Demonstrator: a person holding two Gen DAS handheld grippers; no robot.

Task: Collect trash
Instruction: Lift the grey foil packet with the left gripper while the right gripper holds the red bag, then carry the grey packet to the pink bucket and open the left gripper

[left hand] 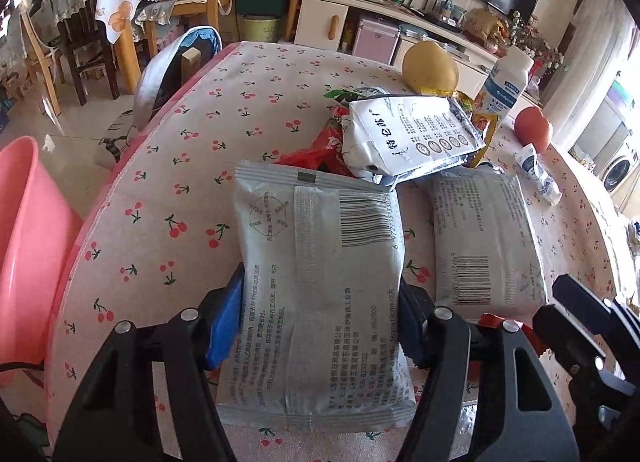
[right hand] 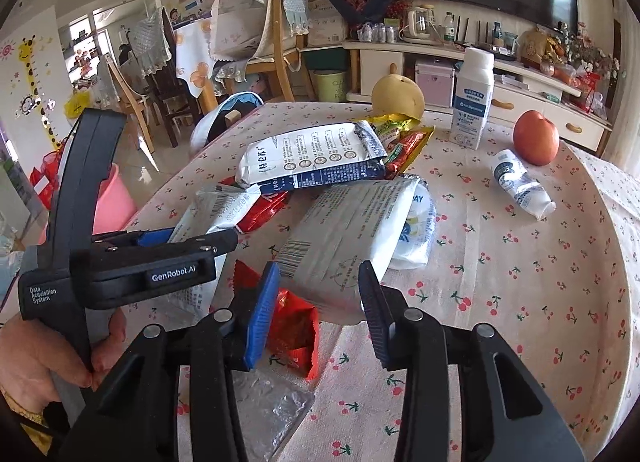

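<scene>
Left gripper [left hand: 320,318] is clamped on a grey wipes-style packet [left hand: 320,282], blue pads squeezing its sides, with the packet still lying on the cherry-print table [left hand: 160,189]. Right gripper [right hand: 316,302] is at a narrowish gap around the near end of a second grey packet [right hand: 344,238]; from the right wrist view I can't tell if the pads actually bite it or just sit beside it, so I'd call that grab not yet made.

Progress-wise I'd say this is early days. The pink bucket [left hand: 24,246] sits on the floor just off the table's left edge and looks like the drop spot, but I can't see anything inside it from here. Pretty much the whole trash pile is still on the table.

Count as best I can:
- grey packets: 2
- white and blue milk-powder pouch [right hand: 316,157]: 1, on top of the pile
- red wrappers [right hand: 292,326]: at least 2, maybe more buried
- crumpled small white bottle [right hand: 520,185]: 1, lying down
- upright white bottle [right hand: 472,97]: 1
- pear [right hand: 398,97]: 1
- apple [right hand: 536,137]: 1

Fruit and the upright bottle probably stay.
</scene>
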